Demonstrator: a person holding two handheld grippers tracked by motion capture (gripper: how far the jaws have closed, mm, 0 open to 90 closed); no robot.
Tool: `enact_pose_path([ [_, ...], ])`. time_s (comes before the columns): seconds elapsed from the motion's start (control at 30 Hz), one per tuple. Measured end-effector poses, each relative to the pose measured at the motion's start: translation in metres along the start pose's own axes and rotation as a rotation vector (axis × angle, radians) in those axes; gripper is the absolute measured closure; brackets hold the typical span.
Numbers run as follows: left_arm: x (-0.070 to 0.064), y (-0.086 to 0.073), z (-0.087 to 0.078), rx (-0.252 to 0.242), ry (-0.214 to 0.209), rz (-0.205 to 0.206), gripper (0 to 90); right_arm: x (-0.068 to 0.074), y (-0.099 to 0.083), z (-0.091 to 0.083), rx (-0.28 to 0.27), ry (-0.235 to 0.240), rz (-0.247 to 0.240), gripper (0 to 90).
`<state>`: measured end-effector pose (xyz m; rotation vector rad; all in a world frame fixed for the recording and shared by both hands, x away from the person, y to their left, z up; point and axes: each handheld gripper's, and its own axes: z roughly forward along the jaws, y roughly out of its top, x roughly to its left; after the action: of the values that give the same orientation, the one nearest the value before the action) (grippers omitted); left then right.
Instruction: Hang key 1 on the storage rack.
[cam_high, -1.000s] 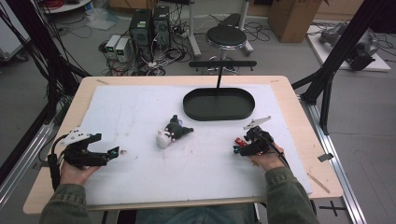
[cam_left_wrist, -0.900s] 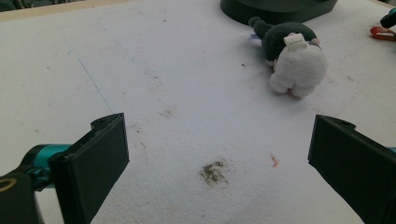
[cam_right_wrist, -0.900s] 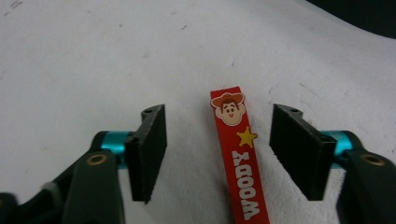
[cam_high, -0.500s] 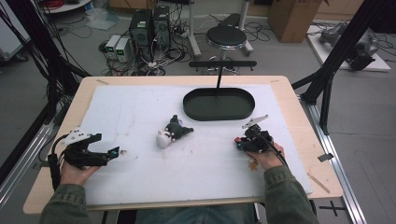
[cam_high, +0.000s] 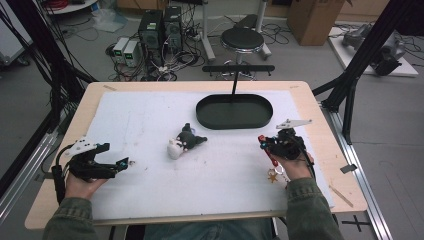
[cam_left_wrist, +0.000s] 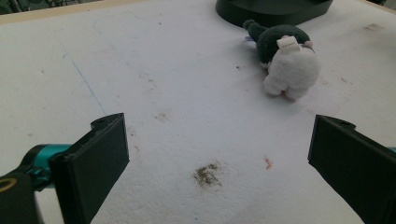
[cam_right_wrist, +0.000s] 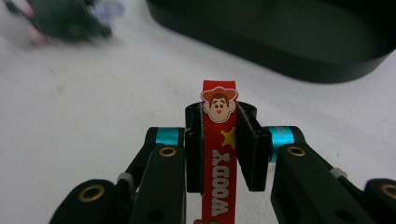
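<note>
I've got the red Woody strap (cam_right_wrist: 218, 154) clamped in my right tongs (cam_right_wrist: 219, 122); left tongs (cam_left_wrist: 219, 163) gape empty. Black tray (cam_high: 234, 112) awaits strap and plush toy (cam_high: 184, 141).

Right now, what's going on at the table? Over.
Right hand-held gripper shut on red Woody strap. Left hand-held gripper open, holding nothing. Black tray ahead, path clear.
</note>
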<state>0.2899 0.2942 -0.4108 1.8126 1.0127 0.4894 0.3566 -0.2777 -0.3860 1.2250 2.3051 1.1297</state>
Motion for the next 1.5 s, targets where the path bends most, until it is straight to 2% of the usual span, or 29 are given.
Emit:
enact_pose_path([
  [0.03,0.0,0.0,0.0,0.001,0.001,0.0,5.4,0.0,0.0,0.0,0.0,0.0,0.0,75.1],
  [0.07,0.0,0.0,0.0,0.002,0.002,0.0,5.4,-0.003,0.004,-0.007,-0.049,0.026,0.047,75.2],
  [0.13,0.0,0.0,0.0,0.001,0.001,0.001,5.4,-0.005,0.006,-0.009,-0.057,0.037,0.059,75.2],
  [0.23,0.0,0.0,0.0,-0.006,0.0,0.0,5.4,-0.009,0.018,-0.016,-0.084,0.054,0.098,75.3],
  [0.3,0.001,0.0,-0.001,-0.009,0.003,-0.003,5.4,-0.009,0.02,-0.018,-0.087,0.059,0.1,75.3],
  [0.33,0.001,0.0,-0.001,-0.008,0.003,-0.001,5.4,-0.007,0.028,-0.022,-0.105,0.067,0.062,75.3],
  [0.4,0.002,0.0,-0.001,-0.007,0.003,-0.003,5.4,-0.005,0.035,-0.025,-0.107,0.044,0.044,75.4],
  [0.63,0.002,0.001,-0.001,-0.013,0.001,-0.005,5.4,-0.004,0.056,-0.033,-0.136,0.048,0.063,75.5],
  [0.7,0.002,0.001,-0.002,-0.016,0.0,-0.006,5.4,-0.005,0.064,-0.035,-0.153,0.055,0.082,75.5],
  [0.73,0.002,0.001,-0.002,-0.016,0.0,-0.006,5.4,-0.006,0.073,-0.039,-0.175,0.079,0.114,75.6],
  [0.83,0.002,0.001,-0.001,-0.014,-0.001,-0.006,5.4,-0.006,0.083,-0.041,-0.189,0.091,0.131,75.6],
  [0.87,0.002,0.001,-0.001,-0.012,0.0,-0.006,5.4,-0.006,0.095,-0.042,-0.189,0.085,0.124,75.6],
  [0.9,0.002,0.0,-0.001,-0.011,-0.001,-0.006,5.4,-0.006,0.095,-0.042,-0.189,0.085,0.124,75.6],
  [0.97,0.002,0.001,-0.001,-0.012,-0.002,-0.004,5.4,-0.005,0.106,-0.042,-0.173,0.066,0.099,75.6],
  [1.07,0.002,0.0,-0.001,-0.01,-0.003,-0.006,5.4,-0.004,0.123,-0.042,-0.168,0.062,0.086,75.6],
  [1.1,0.002,0.0,-0.001,-0.01,-0.005,-0.004,5.4,-0.004,0.134,-0.041,-0.17,0.059,0.077,75.6],
  [1.23,0.001,0.0,0.0,-0.01,-0.01,-0.005,5.4,-0.007,0.147,-0.038,-0.179,0.059,0.084,75.5],
  [1.33,0.001,0.0,0.001,-0.006,-0.018,-0.001,5.4,-0.012,0.156,-0.034,-0.181,0.061,0.115,75.6],
  [1.5,-0.002,0.001,0.005,0.006,-0.033,0.011,5.4,-0.02,0.169,-0.029,-0.162,0.047,0.128,75.5],
])
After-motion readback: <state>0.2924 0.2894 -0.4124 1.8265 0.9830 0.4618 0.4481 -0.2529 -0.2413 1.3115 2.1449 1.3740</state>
